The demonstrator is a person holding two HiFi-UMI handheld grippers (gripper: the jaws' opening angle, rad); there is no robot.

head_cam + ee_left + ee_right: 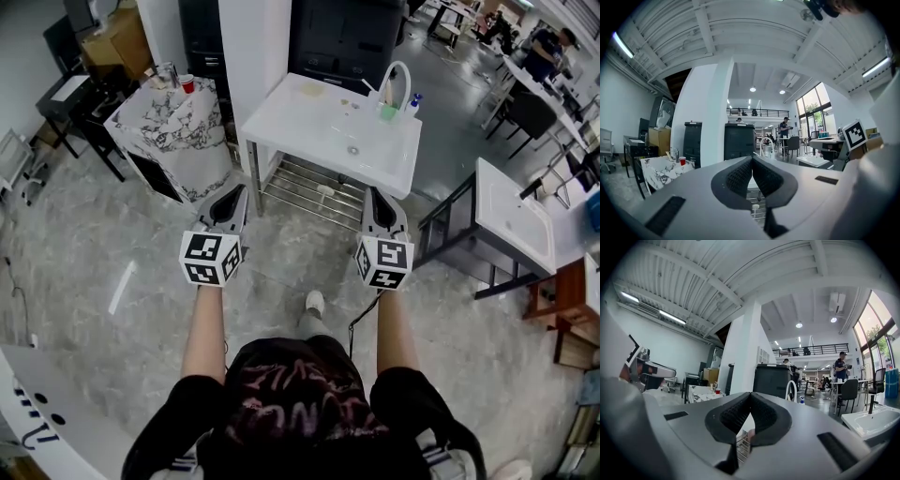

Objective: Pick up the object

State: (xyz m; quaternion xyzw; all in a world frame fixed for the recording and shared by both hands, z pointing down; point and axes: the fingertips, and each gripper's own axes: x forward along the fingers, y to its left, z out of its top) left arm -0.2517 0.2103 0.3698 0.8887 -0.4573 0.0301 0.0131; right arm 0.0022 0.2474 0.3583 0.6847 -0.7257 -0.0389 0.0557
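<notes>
Plainly, left tongs (752, 163) and right tongs (750, 398) are closed, empty

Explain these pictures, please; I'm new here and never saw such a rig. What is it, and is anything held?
There is no robot: a person holds a two-jaw gripper in each hand. The head view looks down from the person's head on the left gripper and the right gripper. The other two pictures come from cameras riding on the grippers, looking along their jaws. Both pairs of jaws are shut, with nothing between them. Ahead stands a white sink table with a green container and a small bottle on it.
</notes>
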